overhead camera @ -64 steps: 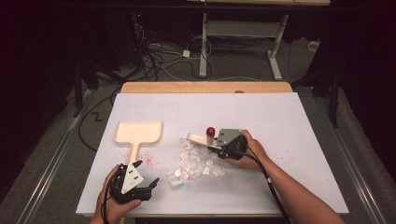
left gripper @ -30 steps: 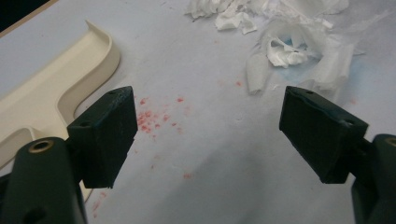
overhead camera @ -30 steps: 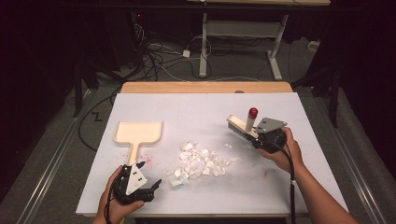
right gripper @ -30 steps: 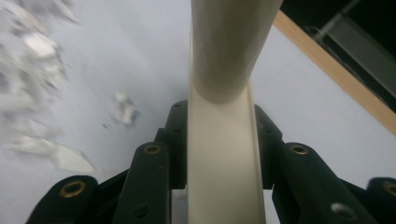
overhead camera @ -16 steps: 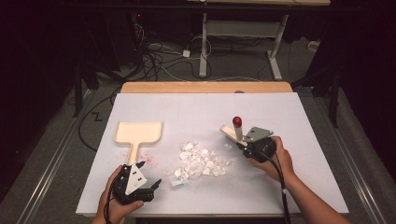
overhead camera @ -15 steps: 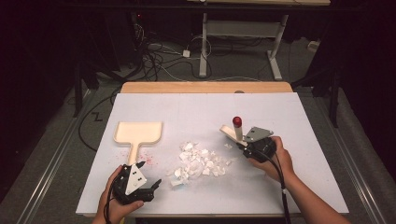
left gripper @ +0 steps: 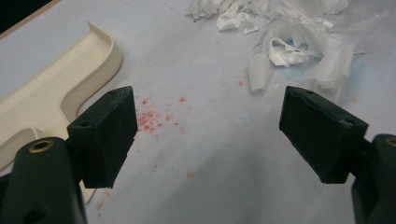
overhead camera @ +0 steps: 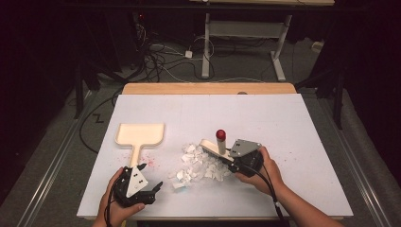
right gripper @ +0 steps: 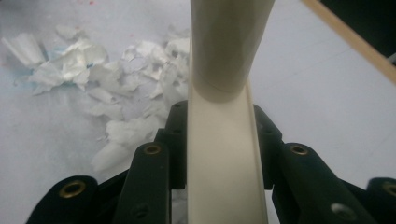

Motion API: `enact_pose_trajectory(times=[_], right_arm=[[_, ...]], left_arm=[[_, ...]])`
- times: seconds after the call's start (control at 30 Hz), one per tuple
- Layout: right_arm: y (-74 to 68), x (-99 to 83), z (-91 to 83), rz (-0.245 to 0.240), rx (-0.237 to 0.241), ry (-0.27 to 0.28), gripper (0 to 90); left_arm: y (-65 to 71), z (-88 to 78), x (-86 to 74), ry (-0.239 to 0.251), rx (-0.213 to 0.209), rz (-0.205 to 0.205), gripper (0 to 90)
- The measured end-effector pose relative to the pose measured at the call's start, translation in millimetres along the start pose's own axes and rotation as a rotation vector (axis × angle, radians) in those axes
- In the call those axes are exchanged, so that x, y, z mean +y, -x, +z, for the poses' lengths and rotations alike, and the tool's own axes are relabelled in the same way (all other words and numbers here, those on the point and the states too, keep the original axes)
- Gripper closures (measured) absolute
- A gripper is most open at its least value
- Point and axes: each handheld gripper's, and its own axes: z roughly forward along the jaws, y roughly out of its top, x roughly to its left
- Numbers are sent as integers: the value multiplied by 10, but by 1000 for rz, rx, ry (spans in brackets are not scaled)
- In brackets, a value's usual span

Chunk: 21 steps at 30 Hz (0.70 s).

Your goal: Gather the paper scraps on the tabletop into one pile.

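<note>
You are pinching the brush [overhead camera: 218,145] in the right gripper [overhead camera: 231,158]; pushing too fast risks scattering paper scraps [overhead camera: 201,165] past the dustpan [overhead camera: 140,135].

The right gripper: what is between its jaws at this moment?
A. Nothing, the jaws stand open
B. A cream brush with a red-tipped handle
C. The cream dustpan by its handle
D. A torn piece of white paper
B. In the right gripper view the right gripper is shut on the flat cream body of the brush, whose red-tipped handle stands up beside the paper scraps; the dustpan lies apart on the table.
</note>
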Motion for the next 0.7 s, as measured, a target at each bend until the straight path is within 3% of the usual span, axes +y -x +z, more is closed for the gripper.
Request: enact_pose_trajectory(times=[0.2, 0.33, 0.5, 0.57, 0.63, 0.7], right_arm=[[177, 80, -105, 27, -20, 60, 675], [307, 190, -65, 33, -41, 99, 675], [457, 391, 215, -3, -47, 105, 675], [479, 464, 370, -44, -58, 94, 675], [509, 562, 596, -64, -41, 77, 676], [511, 588, 670, -62, -35, 75, 675]], left_arm=[[0, 12, 4, -2, 0, -6, 184], [-5, 27, 14, -4, 0, -8, 184], [-19, 18, 14, 4, 3, -14, 183], [-32, 14, 5, 6, 4, -19, 183], [-36, 11, -3, 9, 4, -23, 184], [-31, 10, -10, 7, 2, -25, 184]])
